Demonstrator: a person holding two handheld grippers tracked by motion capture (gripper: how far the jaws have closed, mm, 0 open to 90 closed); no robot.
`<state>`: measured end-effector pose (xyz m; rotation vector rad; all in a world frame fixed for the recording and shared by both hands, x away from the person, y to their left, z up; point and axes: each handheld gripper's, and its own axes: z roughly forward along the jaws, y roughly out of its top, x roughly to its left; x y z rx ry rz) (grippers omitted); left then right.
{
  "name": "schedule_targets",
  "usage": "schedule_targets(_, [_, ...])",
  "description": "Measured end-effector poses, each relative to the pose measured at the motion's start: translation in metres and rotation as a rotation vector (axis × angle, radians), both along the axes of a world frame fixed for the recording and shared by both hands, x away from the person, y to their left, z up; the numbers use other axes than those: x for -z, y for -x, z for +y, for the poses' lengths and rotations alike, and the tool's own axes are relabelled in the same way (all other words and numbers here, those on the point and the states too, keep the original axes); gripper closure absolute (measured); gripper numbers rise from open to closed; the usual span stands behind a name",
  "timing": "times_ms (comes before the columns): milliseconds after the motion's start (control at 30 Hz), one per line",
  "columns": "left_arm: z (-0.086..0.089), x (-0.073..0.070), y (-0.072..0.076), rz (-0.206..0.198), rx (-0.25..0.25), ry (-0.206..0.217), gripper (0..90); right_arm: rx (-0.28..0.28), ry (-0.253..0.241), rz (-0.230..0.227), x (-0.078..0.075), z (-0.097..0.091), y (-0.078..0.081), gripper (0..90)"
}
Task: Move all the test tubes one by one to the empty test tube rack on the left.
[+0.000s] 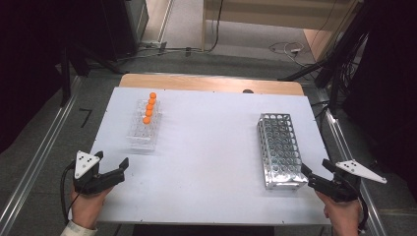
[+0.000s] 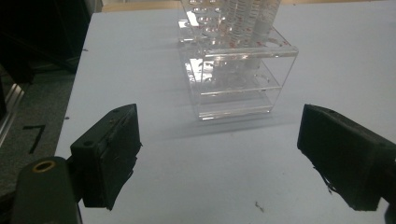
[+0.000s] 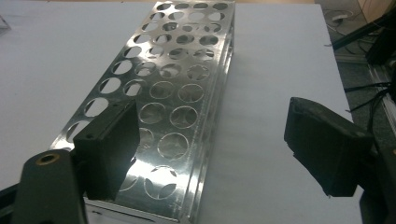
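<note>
Left claw (image 1: 117,169) is hovering spread and empty at the surface's (image 1: 211,147) near left, the clear rack (image 1: 144,125) of orange-capped tubes (image 1: 149,108) just beyond. Right claw (image 1: 314,174) is gaping empty beside the metal rack's (image 1: 279,150) near end.

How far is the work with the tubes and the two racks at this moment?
Nothing looks done yet: four orange-capped tubes stand in the clear rack, and the metal rack is empty. The left gripper and right gripper are open, holding nothing. Any handling of the tubes is left.
</note>
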<state>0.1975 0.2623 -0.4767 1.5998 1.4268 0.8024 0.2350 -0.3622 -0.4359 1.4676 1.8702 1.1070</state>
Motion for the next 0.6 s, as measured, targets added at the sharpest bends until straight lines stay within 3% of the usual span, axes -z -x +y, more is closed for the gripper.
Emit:
schedule_targets(267, [0.01,0.006,-0.002,0.03,-0.018,0.022,13.5,0.049,0.006,0.014,0.008,-0.01,-0.001,16.8])
schedule_targets(600, [0.013,0.011,-0.005,0.057,-0.034,0.003,12.5,0.086,0.009,0.018,0.015,-0.016,-0.004,16.7])
